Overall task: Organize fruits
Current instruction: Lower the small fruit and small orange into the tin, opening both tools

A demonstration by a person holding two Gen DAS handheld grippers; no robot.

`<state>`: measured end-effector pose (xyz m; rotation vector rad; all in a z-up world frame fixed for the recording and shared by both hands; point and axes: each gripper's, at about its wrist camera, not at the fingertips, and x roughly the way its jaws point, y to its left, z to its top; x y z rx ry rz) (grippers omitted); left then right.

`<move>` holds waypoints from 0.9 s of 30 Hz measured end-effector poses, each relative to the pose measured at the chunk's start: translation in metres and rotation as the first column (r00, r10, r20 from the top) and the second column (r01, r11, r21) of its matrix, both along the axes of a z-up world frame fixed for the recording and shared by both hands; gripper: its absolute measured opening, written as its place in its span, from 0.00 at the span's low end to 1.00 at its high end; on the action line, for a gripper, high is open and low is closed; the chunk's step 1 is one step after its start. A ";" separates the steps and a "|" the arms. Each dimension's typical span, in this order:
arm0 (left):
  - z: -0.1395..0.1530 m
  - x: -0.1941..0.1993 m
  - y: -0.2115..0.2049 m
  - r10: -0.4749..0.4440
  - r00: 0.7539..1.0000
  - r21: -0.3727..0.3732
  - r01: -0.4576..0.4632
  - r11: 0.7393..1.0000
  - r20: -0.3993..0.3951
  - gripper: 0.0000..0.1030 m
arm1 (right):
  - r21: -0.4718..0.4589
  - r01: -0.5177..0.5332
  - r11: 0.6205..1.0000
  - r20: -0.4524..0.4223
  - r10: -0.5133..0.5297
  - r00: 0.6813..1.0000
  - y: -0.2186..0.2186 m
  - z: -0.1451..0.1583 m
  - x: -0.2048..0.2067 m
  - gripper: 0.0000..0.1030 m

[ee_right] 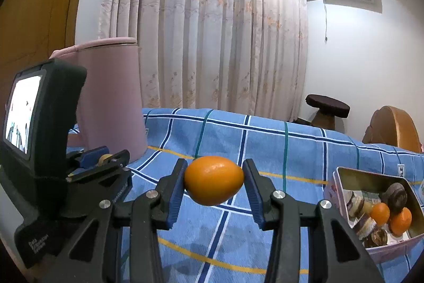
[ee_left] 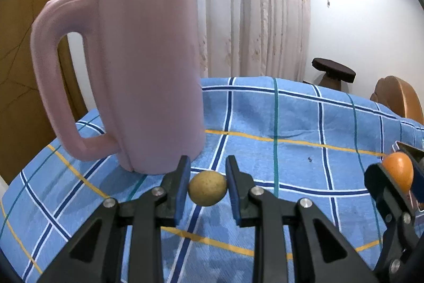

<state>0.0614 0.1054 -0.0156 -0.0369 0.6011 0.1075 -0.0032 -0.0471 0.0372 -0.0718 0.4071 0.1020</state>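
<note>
The left gripper (ee_left: 208, 187) has its jaws clamped on a small tan-green fruit (ee_left: 208, 191) – perhaps a longan – just near the pink jug (ee_left: 140, 76). The right gripper (ee_right: 214, 183) pinches an orange kumquat (ee_right: 214, 183) above the blue checked cloth (ee_right: 265, 139), left of the tin (ee_right: 341, 177) of fruit.

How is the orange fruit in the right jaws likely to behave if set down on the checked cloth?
The orange fruit is egg-shaped and glossy, so it could roll once released and may slip in a light grip. It looks small and probably light. The soft checked cloth might damp rolling somewhat.
</note>
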 end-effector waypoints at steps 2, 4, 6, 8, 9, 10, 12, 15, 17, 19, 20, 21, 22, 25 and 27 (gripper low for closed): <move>0.000 -0.002 -0.001 0.001 1.000 -0.003 -0.001 1.000 0.002 0.28 | 0.002 -0.002 1.000 -0.003 0.002 1.000 0.001 -0.003 0.001 0.44; -0.001 -0.004 -0.002 0.002 1.000 -0.008 -0.002 1.000 0.002 0.28 | 0.001 -0.003 1.000 -0.002 0.003 1.000 0.001 -0.003 0.000 0.44; 0.000 -0.008 -0.002 0.004 1.000 -0.013 -0.004 1.000 0.009 0.28 | -0.002 -0.003 1.000 -0.001 0.003 1.000 -0.001 -0.003 -0.002 0.44; 0.001 -0.010 -0.005 0.002 1.000 -0.017 -0.002 1.000 0.008 0.28 | -0.003 -0.002 1.000 -0.003 0.002 1.000 -0.005 -0.003 -0.007 0.44; 0.001 -0.011 -0.006 0.000 1.000 -0.021 0.000 1.000 0.008 0.28 | -0.003 -0.001 1.000 -0.003 0.001 1.000 -0.006 -0.003 -0.007 0.44; 0.001 -0.013 -0.007 -0.003 1.000 -0.021 0.003 1.000 0.010 0.28 | -0.003 0.001 1.000 -0.003 -0.001 1.000 -0.009 -0.004 -0.009 0.44; 0.002 -0.017 -0.011 -0.003 1.000 -0.016 0.003 1.000 0.017 0.28 | 0.000 0.008 1.000 -0.003 -0.008 1.000 -0.015 -0.004 -0.014 0.44; 0.002 -0.025 -0.018 -0.015 1.000 -0.025 0.015 1.000 0.024 0.28 | 0.005 0.016 1.000 -0.006 -0.016 1.000 -0.024 -0.004 -0.019 0.44; 0.003 -0.029 -0.023 -0.022 0.999 -0.029 0.023 0.999 0.028 0.28 | 0.007 0.022 1.000 -0.007 -0.022 1.000 -0.030 -0.004 -0.022 0.44; 0.003 -0.033 -0.029 -0.033 0.999 -0.031 0.034 0.999 0.030 0.28 | 0.011 0.028 1.000 -0.010 -0.028 1.000 -0.038 -0.004 -0.026 0.44; 0.003 -0.035 -0.034 -0.040 0.999 -0.032 0.041 0.999 0.027 0.28 | 0.014 0.030 0.999 -0.013 -0.030 0.999 -0.042 -0.004 -0.028 0.44; 0.004 -0.037 -0.037 -0.045 0.999 -0.032 0.046 0.998 0.026 0.28 | 0.015 0.031 0.999 -0.015 -0.031 0.999 -0.046 -0.004 -0.030 0.44; 0.005 -0.040 -0.043 -0.055 0.998 -0.031 0.056 0.998 0.028 0.28 | 0.016 0.033 0.999 -0.014 -0.033 0.999 -0.049 -0.004 -0.032 0.44; 0.006 -0.046 -0.059 -0.077 0.996 -0.017 0.078 0.997 0.036 0.28 | 0.013 0.034 0.999 -0.014 -0.034 0.999 -0.058 -0.005 -0.038 0.44; 0.008 -0.048 -0.065 -0.088 0.996 -0.016 0.088 0.996 0.036 0.28 | 0.013 0.037 0.999 -0.015 -0.036 0.999 -0.064 -0.005 -0.040 0.44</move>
